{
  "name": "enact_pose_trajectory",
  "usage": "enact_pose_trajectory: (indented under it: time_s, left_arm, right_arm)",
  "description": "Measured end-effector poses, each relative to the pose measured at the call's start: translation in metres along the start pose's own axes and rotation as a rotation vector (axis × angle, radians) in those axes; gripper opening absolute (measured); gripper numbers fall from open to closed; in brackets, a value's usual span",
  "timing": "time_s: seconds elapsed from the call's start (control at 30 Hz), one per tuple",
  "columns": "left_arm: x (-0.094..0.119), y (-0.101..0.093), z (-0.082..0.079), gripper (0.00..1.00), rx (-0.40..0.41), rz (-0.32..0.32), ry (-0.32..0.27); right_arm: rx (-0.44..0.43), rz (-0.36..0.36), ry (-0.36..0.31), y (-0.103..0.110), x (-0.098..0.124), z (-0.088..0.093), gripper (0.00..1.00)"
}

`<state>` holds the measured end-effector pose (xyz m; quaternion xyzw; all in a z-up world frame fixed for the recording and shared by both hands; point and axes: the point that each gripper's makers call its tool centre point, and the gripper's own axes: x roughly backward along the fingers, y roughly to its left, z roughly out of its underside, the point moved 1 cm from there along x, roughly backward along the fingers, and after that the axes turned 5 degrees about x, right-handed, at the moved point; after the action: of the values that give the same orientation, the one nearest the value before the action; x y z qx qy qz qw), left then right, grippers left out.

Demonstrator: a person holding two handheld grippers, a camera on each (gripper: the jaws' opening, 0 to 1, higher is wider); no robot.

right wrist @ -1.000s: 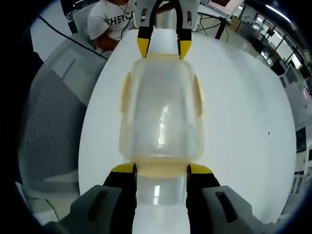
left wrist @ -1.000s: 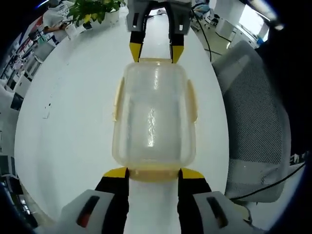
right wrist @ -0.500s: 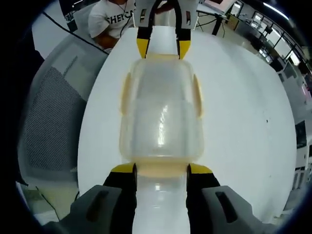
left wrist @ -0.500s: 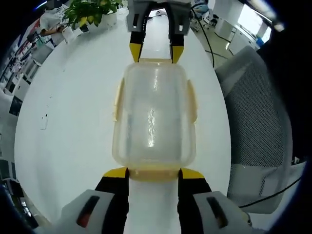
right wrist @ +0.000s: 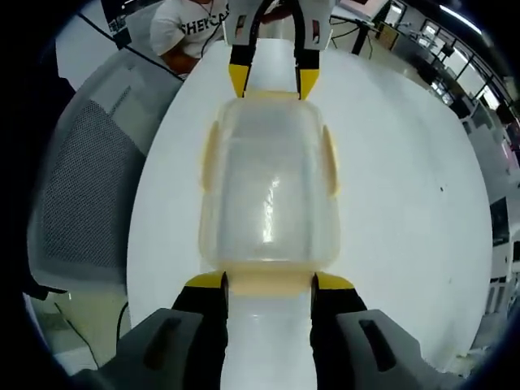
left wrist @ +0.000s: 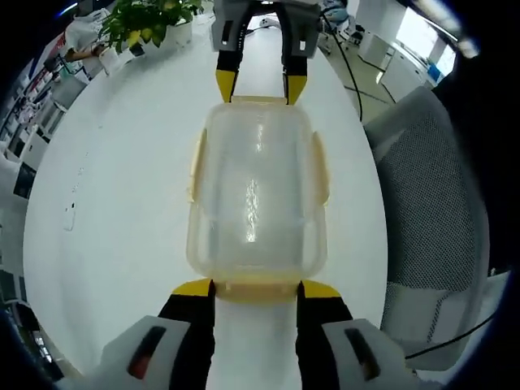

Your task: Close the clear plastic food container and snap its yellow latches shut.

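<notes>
Left gripper view: The clear plastic food container (left wrist: 257,195) sits at the centre of the view on the white table (left wrist: 122,203), lid on. The left claw (left wrist: 255,288) rises from 6 o'clock; its two yellow-tipped jaws stand spread to either side of the container's near end latch (left wrist: 257,288), each tip touching or just beside a corner of that end. Whether the jaws press on the latch cannot be told. At 12 o'clock the right claw (left wrist: 258,88) reaches in from the far side, jaws likewise spread, tips at the far end of the container. A yellow side latch (left wrist: 197,166) lies along the 9 o'clock wall and another (left wrist: 320,169) along the 3 o'clock wall. A potted plant (left wrist: 150,18) stands on the table at 11 o'clock. A grey mesh chair (left wrist: 435,211) stands beside the table at 3 o'clock.

Right gripper view: The container (right wrist: 268,191) again occupies the centre, lid on. The right claw (right wrist: 269,283) rises from 6 o'clock, jaws apart, tips flanking the near end latch (right wrist: 269,281). The left claw (right wrist: 272,81) enters at 12 o'clock with its tips at the far end. A mesh chair (right wrist: 85,195) stands at 9 o'clock. A person in a white shirt (right wrist: 191,28) sits at 11 o'clock.
</notes>
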<state>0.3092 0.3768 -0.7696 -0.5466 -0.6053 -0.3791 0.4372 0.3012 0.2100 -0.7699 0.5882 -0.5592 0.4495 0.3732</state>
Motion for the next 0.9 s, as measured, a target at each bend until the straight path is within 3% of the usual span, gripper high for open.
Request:
enact_pose_trajectory:
  time_s: [0.57, 0.9]
  left_arm:
    - [-0.01, -0.003, -0.034, 0.33, -0.003, 0.008, -0.028]
    - [-0.017, -0.009, -0.04, 0.33, 0.001, 0.033, -0.045]
  right_arm:
    - [-0.002, -0.007, 0.018, 0.002, 0.013, 0.033, 0.36]
    - [-0.003, -0.011, 0.027, 0.009, 0.009, 0.042, 0.36]
